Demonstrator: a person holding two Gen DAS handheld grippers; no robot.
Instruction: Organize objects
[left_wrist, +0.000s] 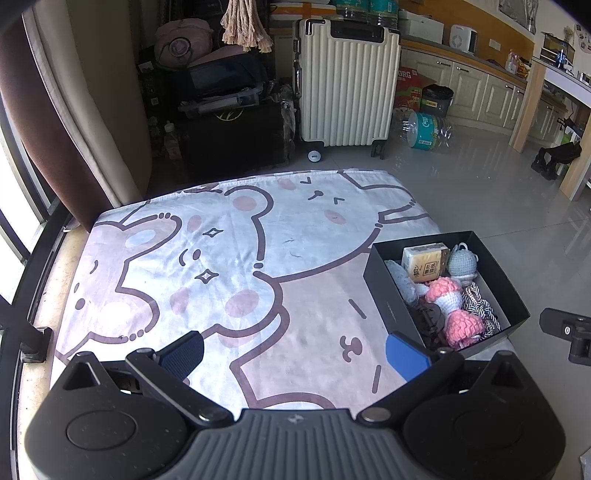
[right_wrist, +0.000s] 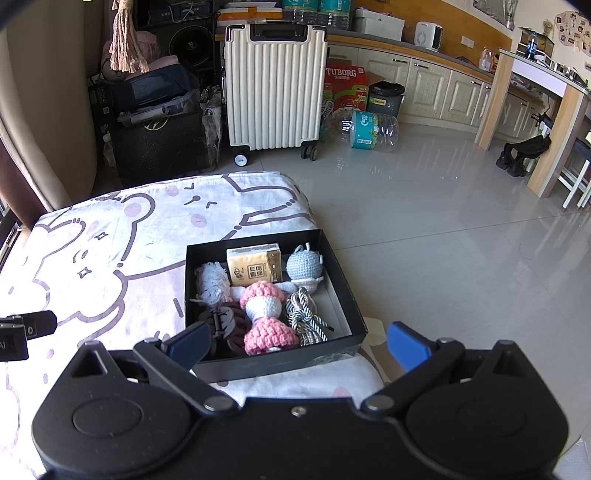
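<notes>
A black open box (right_wrist: 266, 363) (left_wrist: 386, 291) sits on the right edge of a cartoon-print blanket (left_wrist: 229, 251) (right_wrist: 110, 258). Inside lie a yellow tissue pack (right_wrist: 254, 264) (left_wrist: 424, 261), a grey crochet toy (right_wrist: 303, 264) (left_wrist: 462, 263), pink-and-white crochet mushrooms (right_wrist: 266, 314) (left_wrist: 452, 306), a striped cord (right_wrist: 304, 314) (left_wrist: 480, 302), a white knit piece (right_wrist: 210, 282) and a dark hair clip (right_wrist: 221, 321). My right gripper (right_wrist: 297, 343) hovers open over the box's near wall, holding nothing. My left gripper (left_wrist: 295, 350) hangs open above the bare blanket, left of the box.
Beyond the blanket's far edge stand a cream suitcase (left_wrist: 347, 81) (right_wrist: 275, 85), dark bags and speakers (left_wrist: 221, 122), a fallen water jug (right_wrist: 365, 129) and a black bin (right_wrist: 386, 98). Glossy tiled floor (right_wrist: 443, 240) spreads right, with cabinets and a wooden table leg (right_wrist: 554, 140).
</notes>
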